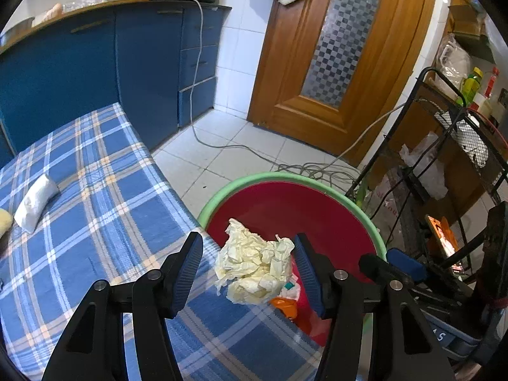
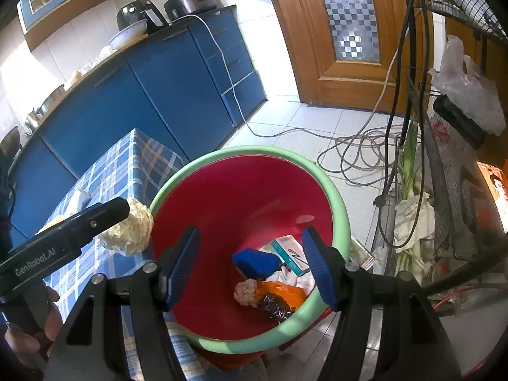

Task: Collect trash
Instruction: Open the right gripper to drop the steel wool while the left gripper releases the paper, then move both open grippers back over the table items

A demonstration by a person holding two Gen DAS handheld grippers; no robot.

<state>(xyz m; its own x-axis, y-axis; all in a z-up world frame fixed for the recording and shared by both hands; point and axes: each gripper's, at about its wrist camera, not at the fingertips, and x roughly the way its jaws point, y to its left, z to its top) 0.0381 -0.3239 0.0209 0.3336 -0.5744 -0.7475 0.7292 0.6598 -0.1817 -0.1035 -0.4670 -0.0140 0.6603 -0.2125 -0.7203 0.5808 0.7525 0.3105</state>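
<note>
A crumpled pale yellow paper wad (image 1: 254, 270) hangs between the jaws of my left gripper (image 1: 247, 266), over the table edge beside the bin. The wad touches only the right pad; a gap separates it from the left pad, so the gripper is open. The red bin with a green rim (image 1: 285, 176) stands just past the table. In the right wrist view my right gripper (image 2: 250, 263) is open above the bin (image 2: 254, 150), with nothing between its pads. The left gripper (image 2: 125, 212) and wad (image 2: 130, 231) show at the rim's left.
The bin holds a blue sponge (image 2: 257, 263), a teal box (image 2: 289, 250), an orange wrapper (image 2: 279, 290) and a scourer (image 2: 276, 308). A white folded tissue (image 1: 35, 203) lies on the plaid tablecloth (image 1: 95, 206). Cables (image 2: 358, 149) trail across the floor; a wire rack (image 1: 444, 158) stands right.
</note>
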